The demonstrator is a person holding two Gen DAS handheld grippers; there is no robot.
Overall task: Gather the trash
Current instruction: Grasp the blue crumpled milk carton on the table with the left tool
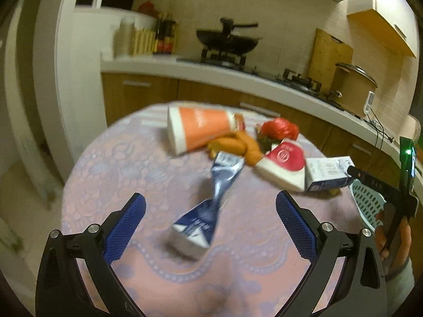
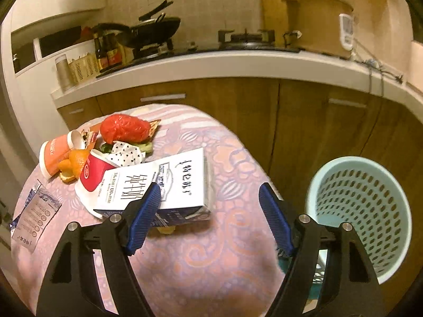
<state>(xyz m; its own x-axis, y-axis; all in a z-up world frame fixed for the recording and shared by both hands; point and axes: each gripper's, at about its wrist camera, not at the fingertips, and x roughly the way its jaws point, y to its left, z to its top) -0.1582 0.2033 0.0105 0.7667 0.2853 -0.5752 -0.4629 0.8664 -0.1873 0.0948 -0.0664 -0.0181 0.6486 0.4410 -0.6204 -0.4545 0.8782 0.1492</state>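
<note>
on the lace-patterned pink tabletop [image 1: 111,158] the left gripper [image 1: 211,222] hovers, fingers apart, over a twisted blue foil carton [image 1: 208,211]. right of it lie an orange paper cup [image 1: 198,129], peel, a red cup [image 2: 92,171] and a milk carton [image 2: 164,182]. only the right view shows the perforated pale-green plastic basket [image 2: 362,211] whole; the right gripper [image 2: 208,211] has fingers apart, empty, the left one against the carton's near edge.

Your right wrist view gives the clearest print: the white milk carton [image 2: 158,185] at centre frame carries large Chinese characters and a small line reading "3.6" and "120". The red paper cup [image 2: 92,171] left of it bears a round white logo. The flattened blue carton [image 2: 34,211], lower left, has lettering too small to read.
</note>
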